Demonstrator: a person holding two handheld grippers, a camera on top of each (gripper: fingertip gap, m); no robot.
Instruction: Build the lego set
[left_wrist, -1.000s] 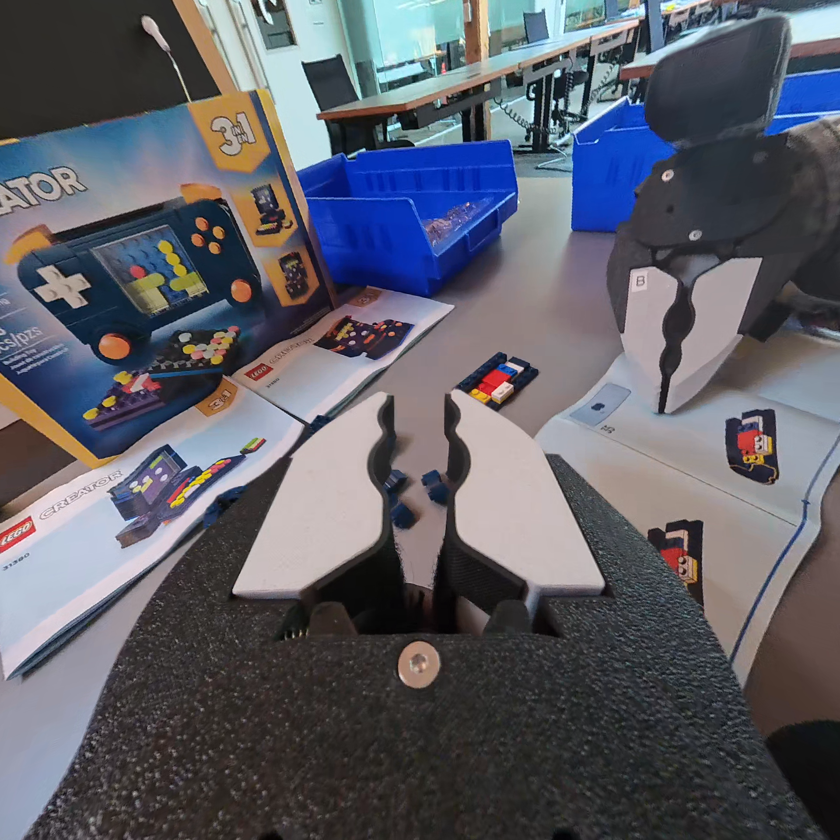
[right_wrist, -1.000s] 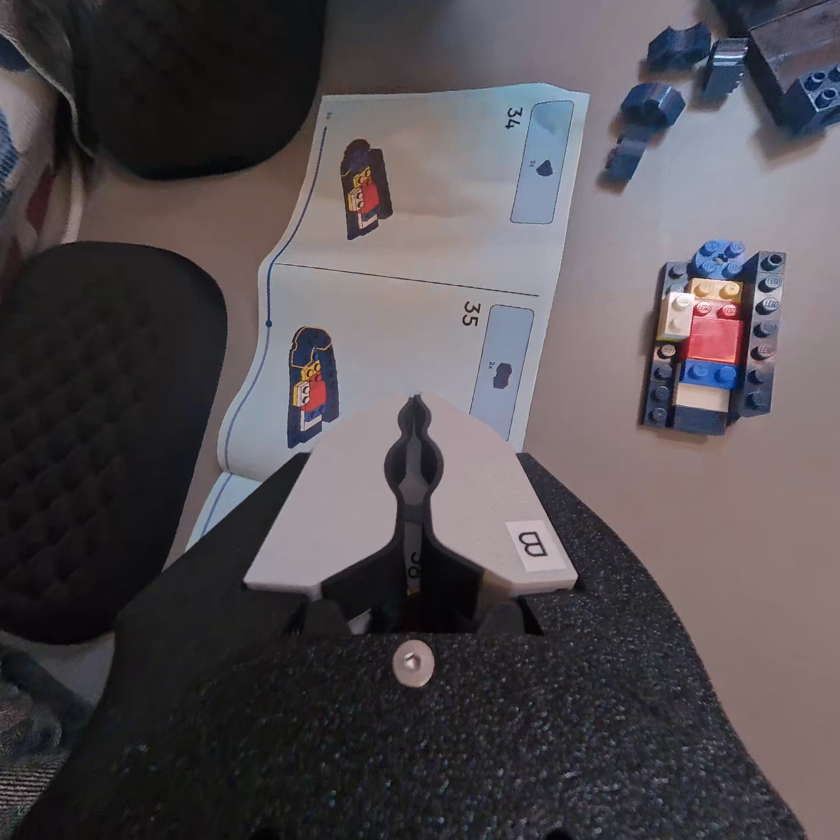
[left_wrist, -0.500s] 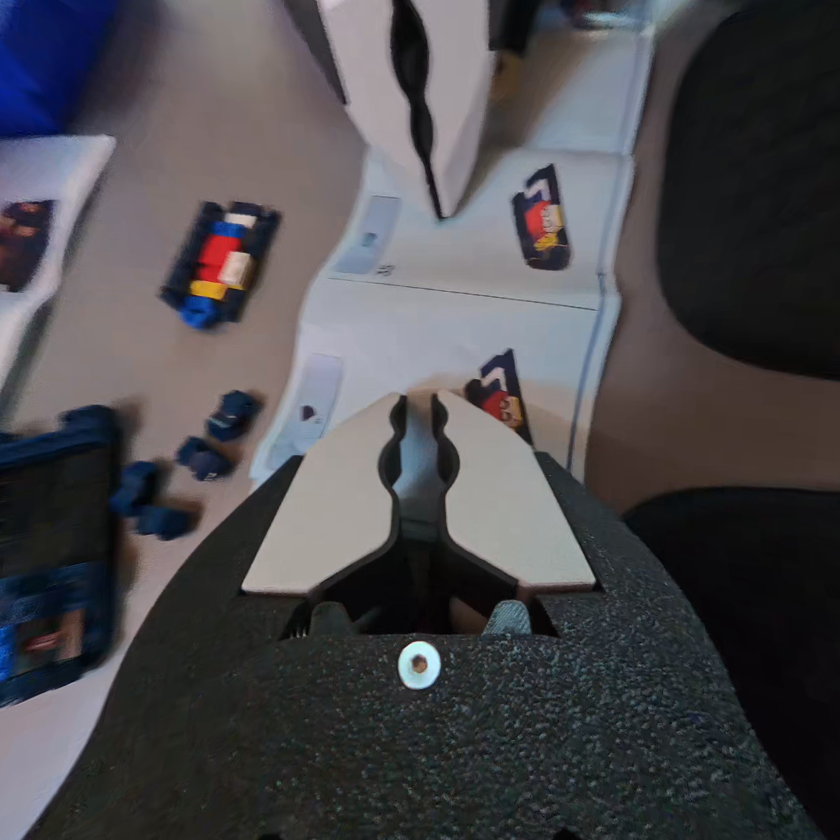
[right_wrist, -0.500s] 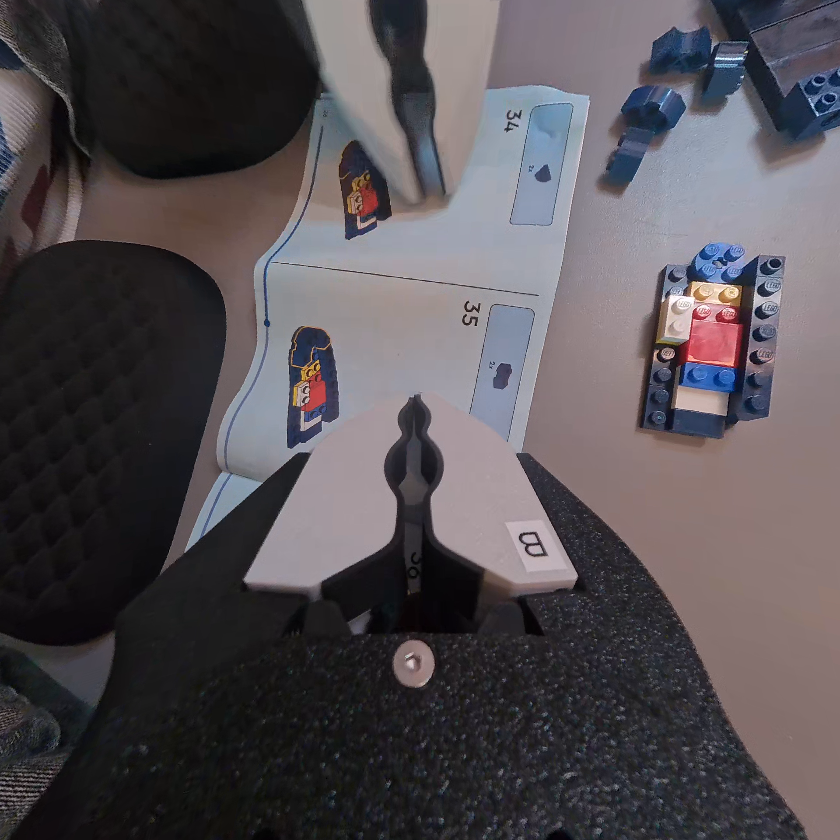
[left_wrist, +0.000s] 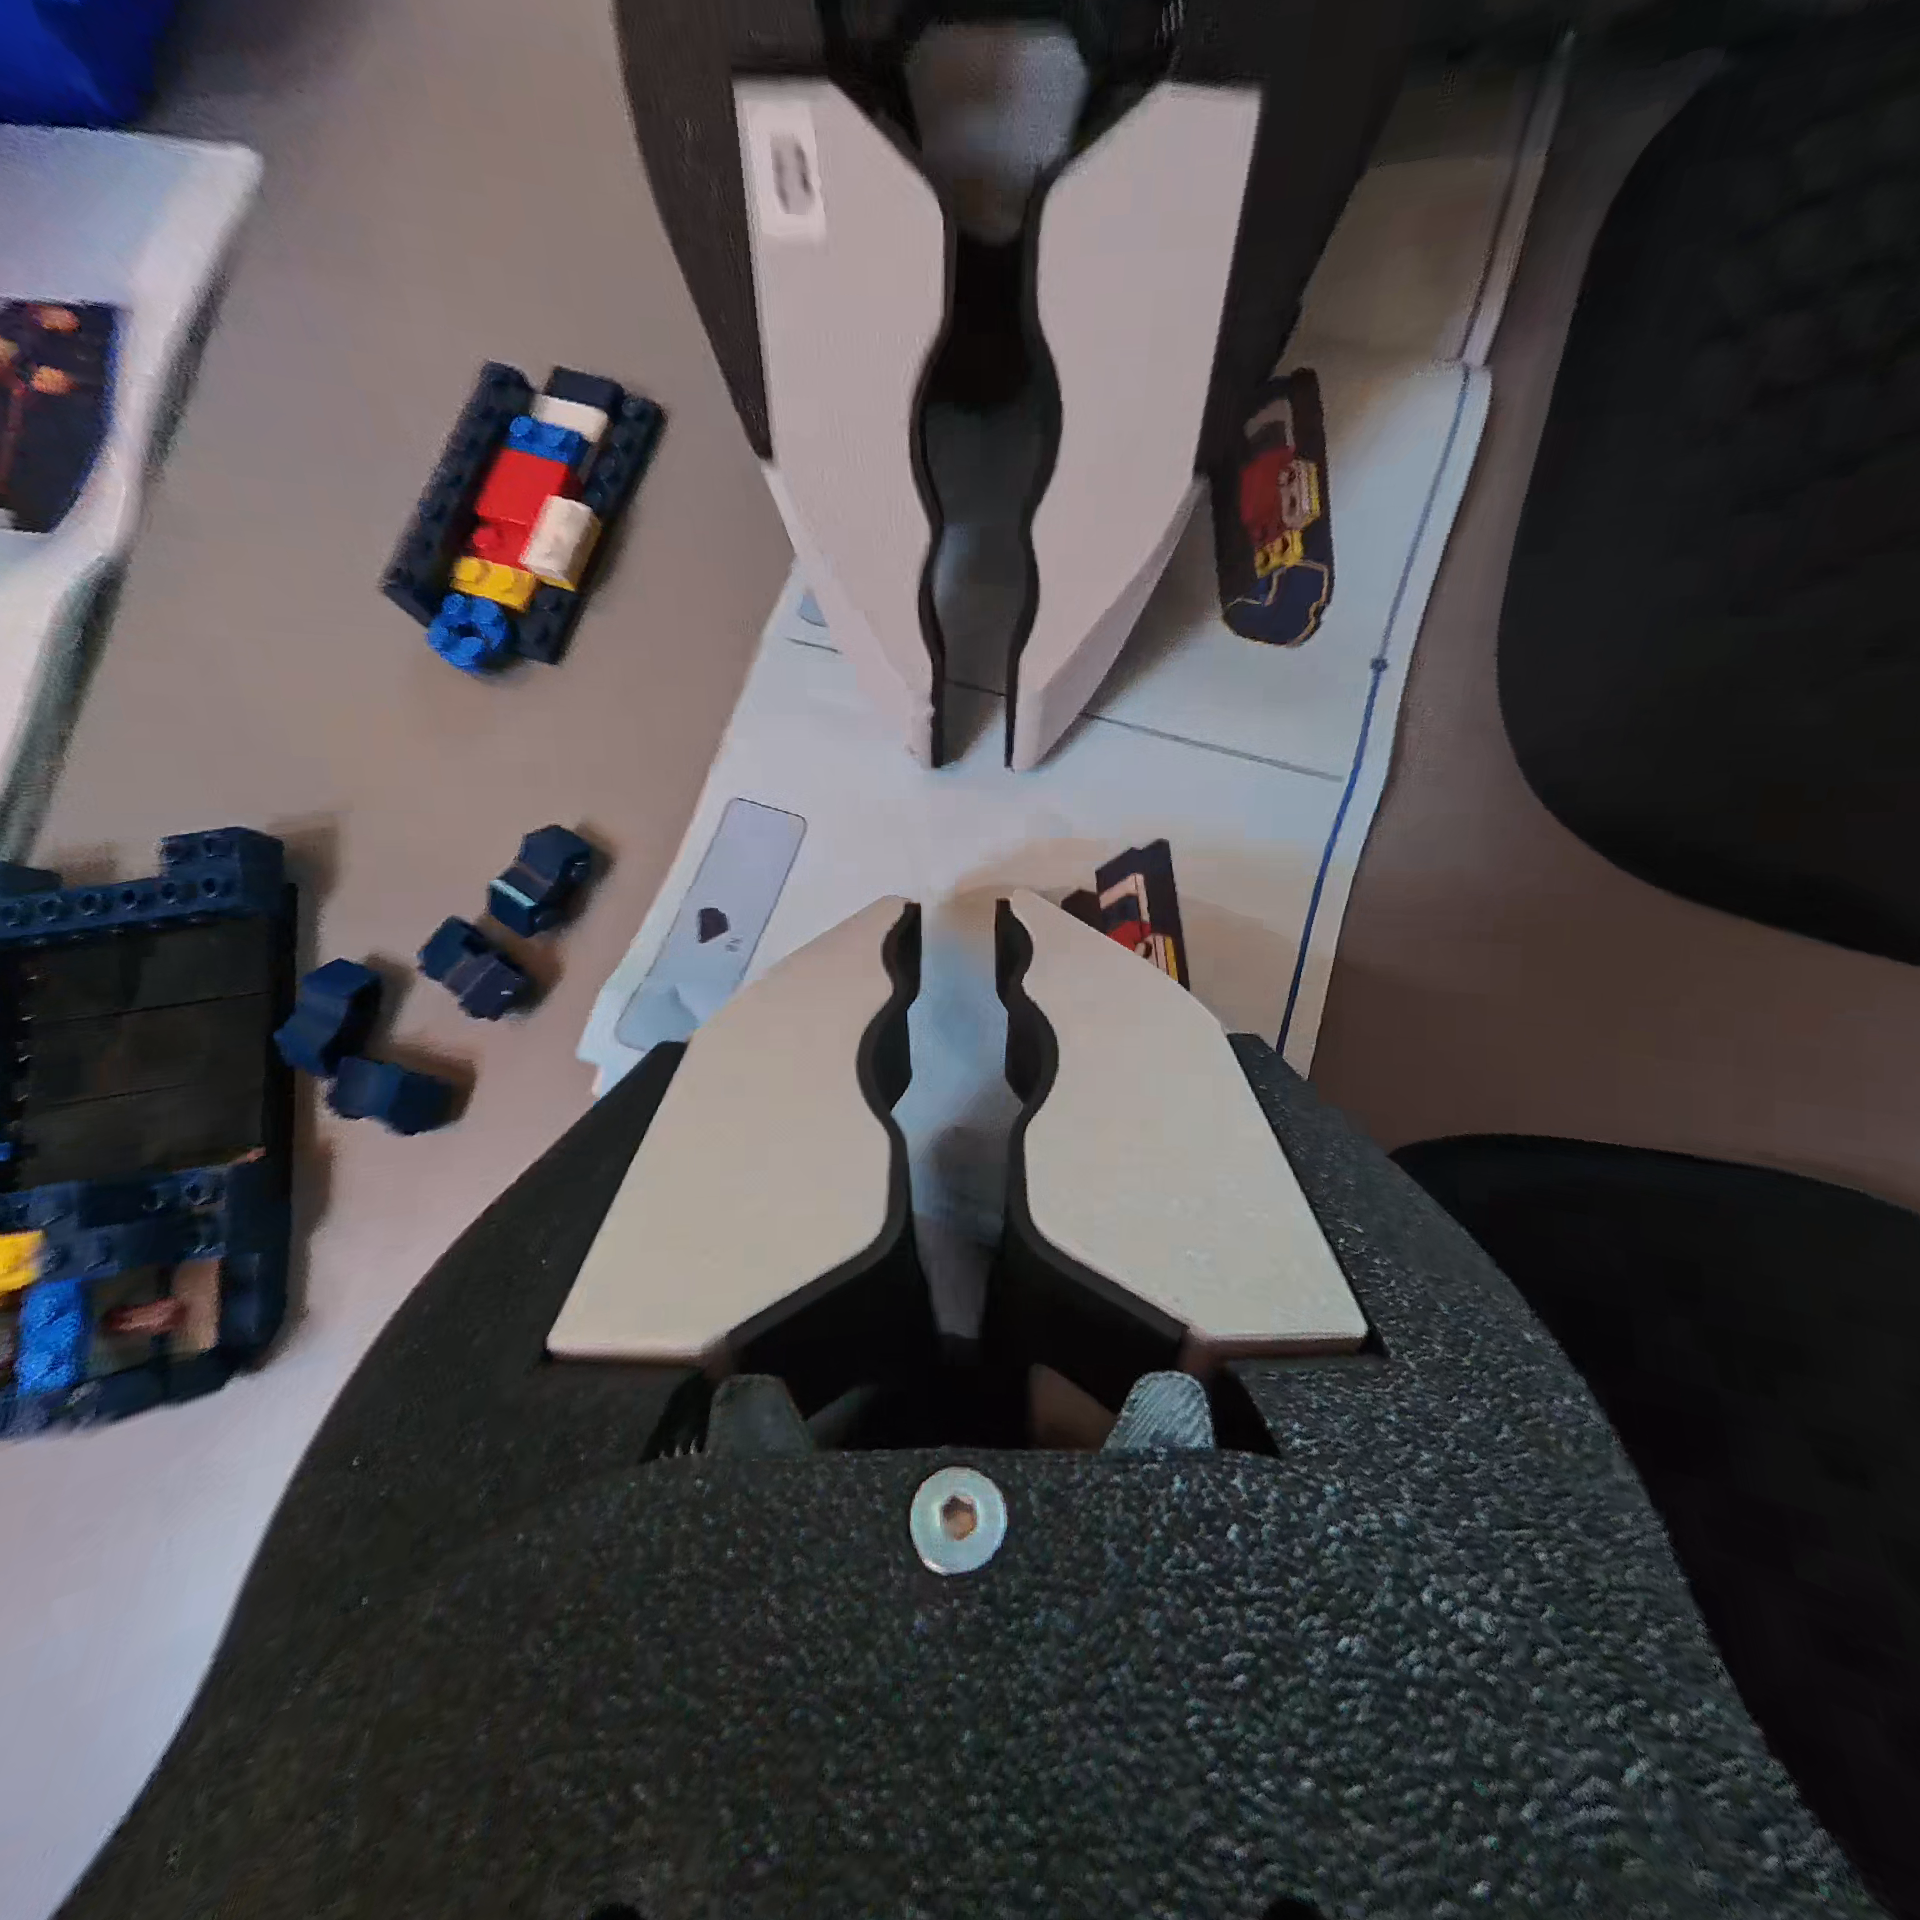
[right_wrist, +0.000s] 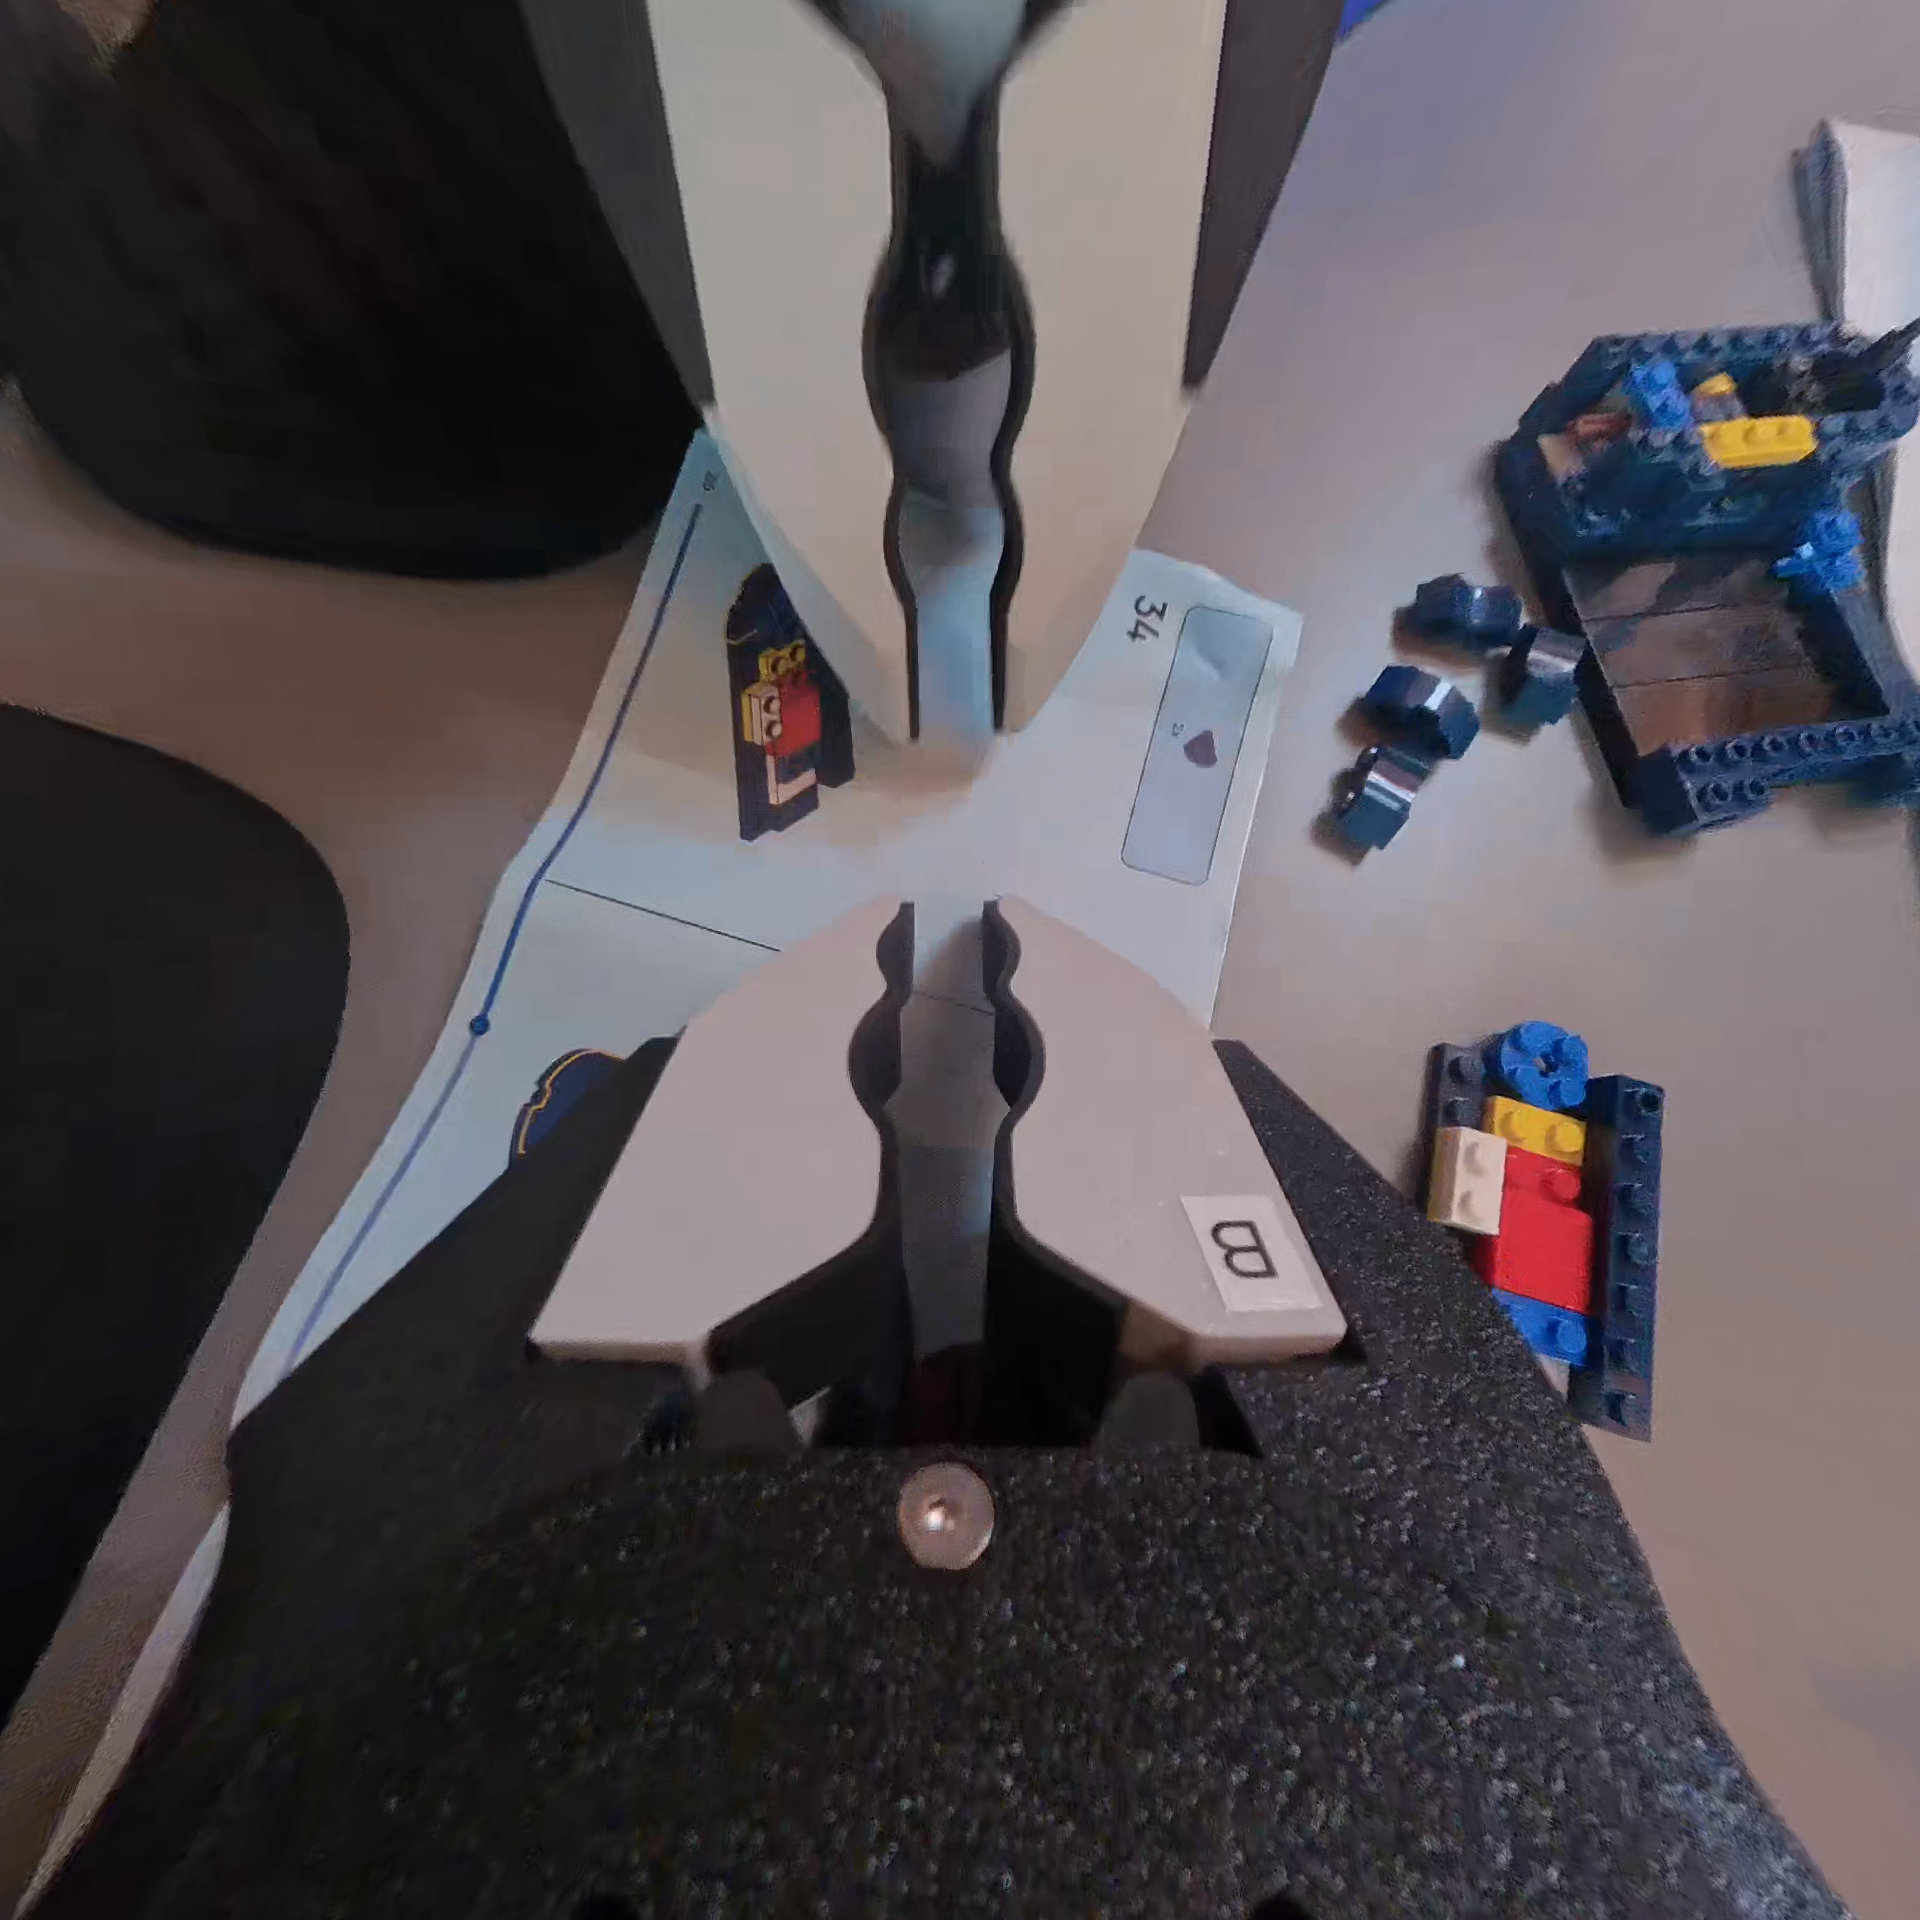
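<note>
A: How do the claws stand?

B: The left gripper (left_wrist: 957, 909) is released, a narrow slot between its pale fingers (left_wrist: 790, 1091) with only paper showing through; nothing is in it. The right gripper (right_wrist: 948, 906) is the same, slightly parted and bare. They face each other tip to tip, near but apart, both low over the open instruction booklet (left_wrist: 1174, 790).

A: What lies around the left one?

B: In its own view the other gripper comes down from twelve o'clock. At about nine o'clock, just off the booklet's edge, four loose dark blue pieces (left_wrist: 473, 966) lie on the grey table (left_wrist: 312, 727). Past them, at the left edge, is a dark blue brick frame (left_wrist: 145, 1122). At ten to eleven o'clock sits a small brick plate (left_wrist: 525, 514) topped with red, yellow, white and blue bricks.

A: And from the right one?

B: There the small plate (right_wrist: 1538, 1216) is just beside the gripper at three o'clock, the loose pieces (right_wrist: 1423, 717) at about two, the frame (right_wrist: 1714, 582) beyond them. Black quilted cushions (right_wrist: 145, 1039) fill nine o'clock.
</note>
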